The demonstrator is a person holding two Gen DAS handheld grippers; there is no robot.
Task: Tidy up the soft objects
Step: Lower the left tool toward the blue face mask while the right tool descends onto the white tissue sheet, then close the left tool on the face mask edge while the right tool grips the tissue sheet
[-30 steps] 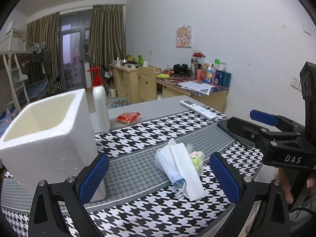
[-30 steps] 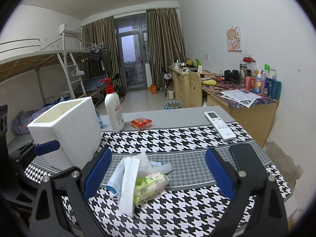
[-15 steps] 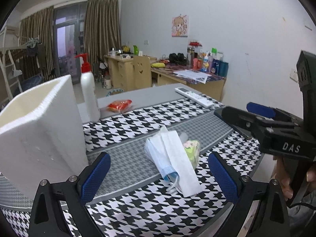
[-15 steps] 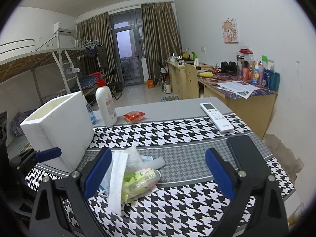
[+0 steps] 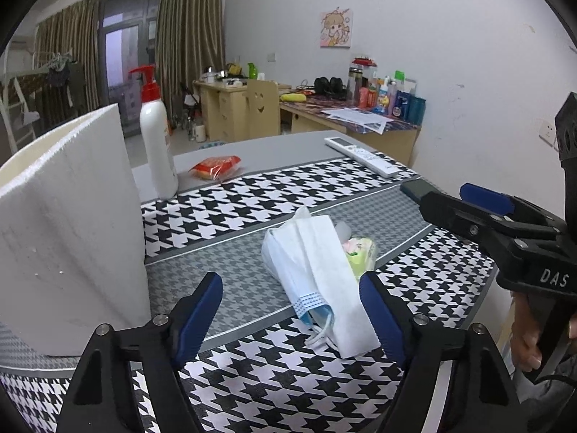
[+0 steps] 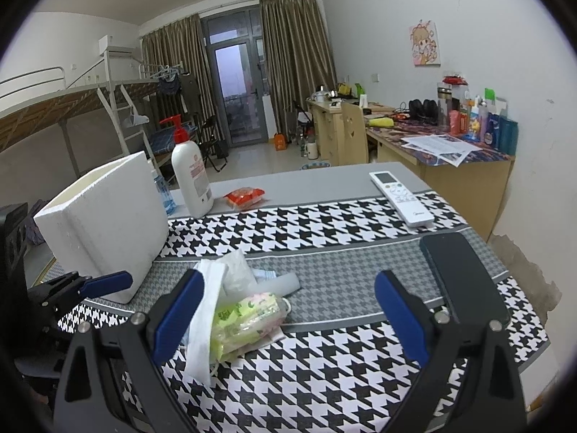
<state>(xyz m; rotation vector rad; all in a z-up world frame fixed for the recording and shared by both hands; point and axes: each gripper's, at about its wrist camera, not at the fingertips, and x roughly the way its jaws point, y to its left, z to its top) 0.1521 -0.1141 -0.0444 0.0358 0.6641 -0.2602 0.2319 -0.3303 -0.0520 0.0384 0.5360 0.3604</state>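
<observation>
A small pile of soft things lies on the houndstooth tablecloth: a white and blue face mask (image 5: 310, 263) over a green-yellow tissue pack (image 5: 360, 252) and a bit of clear plastic. My left gripper (image 5: 290, 310) hovers low at the pile's near end. Its jaws are closing, the mask's end lies between the blue pads, and neither pad presses on it. My right gripper (image 6: 288, 314) stands wide open with the tissue pack (image 6: 249, 317) by its left finger, untouched. A white foam box (image 5: 65, 223) stands open-topped at the left.
Behind the pile stand a white pump bottle (image 5: 157, 144) and a red snack packet (image 5: 216, 166). A white remote (image 6: 400, 198) and a black phone (image 6: 461, 281) lie at the right near the table edge. A hand holds the right gripper's handle.
Both grippers have sunk toward the pile, which looks larger and closer. The left gripper's pads have drawn nearer together. The pile and the box have not moved.
</observation>
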